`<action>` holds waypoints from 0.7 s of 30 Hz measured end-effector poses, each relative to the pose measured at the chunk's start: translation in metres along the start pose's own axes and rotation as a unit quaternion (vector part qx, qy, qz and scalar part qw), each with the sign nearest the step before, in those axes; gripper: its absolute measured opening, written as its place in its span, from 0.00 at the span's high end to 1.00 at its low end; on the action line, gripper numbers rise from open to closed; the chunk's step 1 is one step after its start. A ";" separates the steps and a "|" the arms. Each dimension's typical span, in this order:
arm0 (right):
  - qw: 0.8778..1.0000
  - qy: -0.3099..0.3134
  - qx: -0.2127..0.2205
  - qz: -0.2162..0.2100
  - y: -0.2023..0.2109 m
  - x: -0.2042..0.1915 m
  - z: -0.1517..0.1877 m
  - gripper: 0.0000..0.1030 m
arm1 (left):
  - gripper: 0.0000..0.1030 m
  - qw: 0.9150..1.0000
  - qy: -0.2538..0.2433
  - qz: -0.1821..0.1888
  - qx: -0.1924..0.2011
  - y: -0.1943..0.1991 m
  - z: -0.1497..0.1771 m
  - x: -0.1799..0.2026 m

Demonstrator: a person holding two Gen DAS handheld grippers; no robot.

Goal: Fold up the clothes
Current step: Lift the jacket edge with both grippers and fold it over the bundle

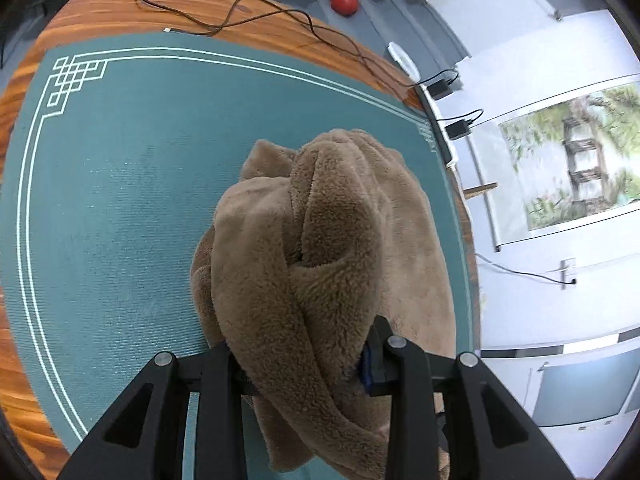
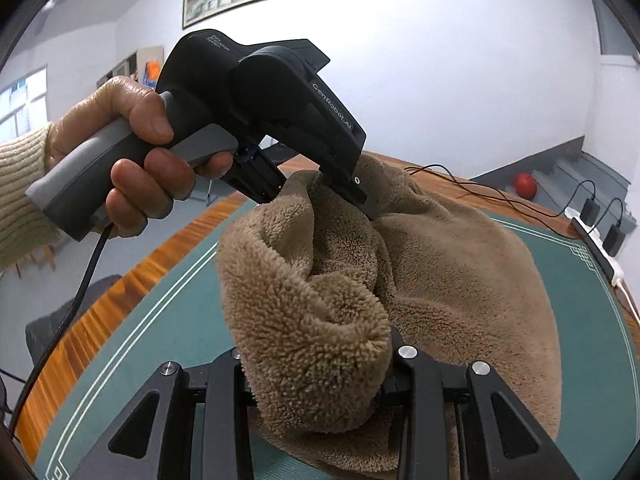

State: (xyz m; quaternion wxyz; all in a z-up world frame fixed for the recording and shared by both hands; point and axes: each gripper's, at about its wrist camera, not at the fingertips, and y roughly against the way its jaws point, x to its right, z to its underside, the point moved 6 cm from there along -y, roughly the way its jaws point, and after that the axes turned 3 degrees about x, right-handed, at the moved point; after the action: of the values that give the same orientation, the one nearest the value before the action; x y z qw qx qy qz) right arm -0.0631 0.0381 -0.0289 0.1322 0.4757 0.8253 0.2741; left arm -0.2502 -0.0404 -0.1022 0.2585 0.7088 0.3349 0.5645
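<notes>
A brown fleece garment hangs bunched over the green mat, its lower part resting on the mat. My left gripper is shut on a thick fold of the fleece. In the right wrist view the same brown fleece garment drapes across the green mat, and my right gripper is shut on another bunched fold. The left gripper, held by a person's hand, bites into the cloth just ahead of the right one. The fingertips of both grippers are buried in fleece.
The mat lies on a wooden table with a thin black cable across it. Past the table edge are a red ball, a white power strip with black adapters and grey stairs. A cream sleeve shows at the left.
</notes>
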 end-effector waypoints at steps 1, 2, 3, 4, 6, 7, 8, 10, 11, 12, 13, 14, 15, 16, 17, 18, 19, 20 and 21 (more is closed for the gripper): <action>1.000 0.003 -0.004 0.000 -0.003 -0.001 0.001 0.66 | 0.64 1.000 0.001 0.004 0.002 -0.001 0.001 -0.003; 1.000 0.006 -0.007 0.000 -0.006 -0.002 0.002 0.65 | 0.61 1.000 0.004 0.007 0.004 -0.003 0.002 -0.007; 1.000 0.010 -0.011 0.000 -0.010 -0.003 0.004 0.65 | 0.60 1.000 0.008 0.010 0.005 -0.005 0.004 -0.012; 1.000 0.012 -0.015 0.000 -0.012 -0.004 0.007 0.65 | 0.59 1.000 0.013 0.014 0.005 -0.007 0.005 -0.016; 1.000 0.017 -0.023 -0.001 -0.017 -0.006 0.014 0.58 | 0.54 1.000 0.023 0.020 0.007 -0.012 0.010 -0.025; 0.999 0.018 -0.025 -0.009 -0.018 -0.008 0.016 0.54 | 0.46 0.999 0.025 0.020 0.008 -0.014 0.012 -0.028; 0.999 0.019 -0.027 -0.017 -0.019 -0.010 0.019 0.45 | 0.35 1.000 0.025 0.014 0.011 -0.015 0.014 -0.032; 0.999 0.026 -0.027 -0.038 -0.019 -0.015 0.021 0.29 | 0.23 0.999 0.027 0.000 0.017 -0.016 0.017 -0.039; 0.998 0.032 -0.027 -0.043 -0.020 -0.019 0.022 0.25 | 0.23 0.999 0.028 -0.004 0.019 -0.016 0.018 -0.041; 0.998 0.037 -0.029 -0.047 -0.020 -0.023 0.024 0.24 | 0.23 0.999 0.030 -0.005 0.020 -0.014 0.020 -0.042; 0.998 0.036 -0.030 -0.051 -0.020 -0.024 0.025 0.24 | 0.23 0.999 0.032 -0.008 0.021 -0.012 0.021 -0.043; 0.997 0.031 -0.030 -0.059 -0.019 -0.024 0.025 0.24 | 0.23 0.999 0.030 -0.016 0.024 -0.009 0.022 -0.043; 0.997 0.020 -0.032 -0.071 -0.016 -0.022 0.025 0.24 | 0.23 0.999 0.028 -0.025 0.027 -0.005 0.022 -0.042; 0.996 0.010 -0.034 -0.081 -0.012 -0.019 0.023 0.24 | 0.23 0.999 0.025 -0.034 0.029 -0.001 0.023 -0.042; 0.995 0.000 -0.036 -0.092 -0.008 -0.015 0.022 0.24 | 0.23 0.998 0.020 -0.047 0.036 0.004 0.024 -0.039; 0.995 -0.009 -0.028 -0.099 0.002 -0.009 0.019 0.24 | 0.23 0.997 0.014 -0.062 0.045 0.011 0.024 -0.036; 0.994 -0.017 -0.019 -0.105 0.013 -0.003 0.016 0.24 | 0.23 0.995 0.008 -0.079 0.055 0.018 0.025 -0.033; 0.995 -0.023 -0.007 -0.098 0.025 0.005 0.014 0.24 | 0.23 0.993 0.003 -0.097 0.065 0.025 0.027 -0.029; 0.996 -0.027 0.005 -0.089 0.037 0.013 0.012 0.24 | 0.23 0.990 -0.005 -0.114 0.079 0.034 0.030 -0.022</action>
State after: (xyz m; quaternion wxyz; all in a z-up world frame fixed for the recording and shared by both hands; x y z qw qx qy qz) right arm -0.0381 0.0676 -0.0169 0.1760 0.4082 0.8619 0.2440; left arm -0.2179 -0.0788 -0.0970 0.2666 0.6867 0.4558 0.4996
